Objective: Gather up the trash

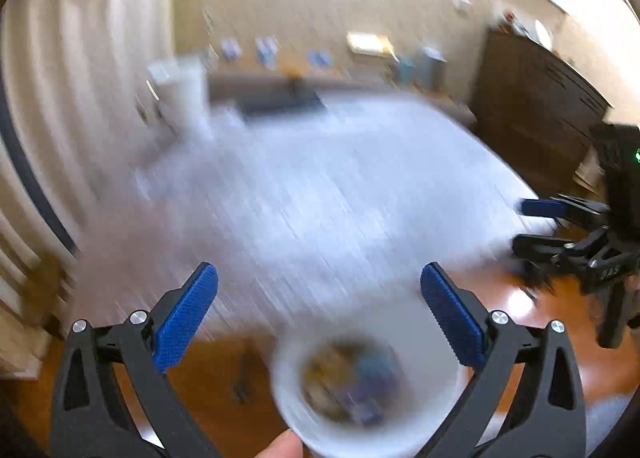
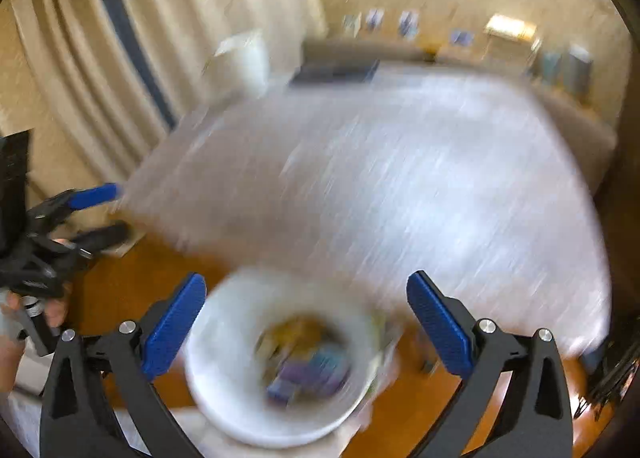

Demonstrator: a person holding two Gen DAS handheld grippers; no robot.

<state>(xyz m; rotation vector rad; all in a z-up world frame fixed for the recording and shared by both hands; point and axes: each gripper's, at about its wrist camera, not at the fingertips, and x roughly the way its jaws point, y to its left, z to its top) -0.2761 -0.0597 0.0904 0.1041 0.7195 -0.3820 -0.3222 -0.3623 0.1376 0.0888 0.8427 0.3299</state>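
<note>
While the white bin sits on the wooden floor below my grippers, blurred wrappers show inside it. My left gripper is spread wide, gripping nothing; my right gripper is likewise released and empty. Beyond them lies a pale bed, with curtains to the left and a dark dresser at right.

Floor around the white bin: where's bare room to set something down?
Bare wooden floor lies between the white bin and the pale rug; the rug itself looks mostly bare. Crowded along the far wall. Blur hides small litter.
</note>
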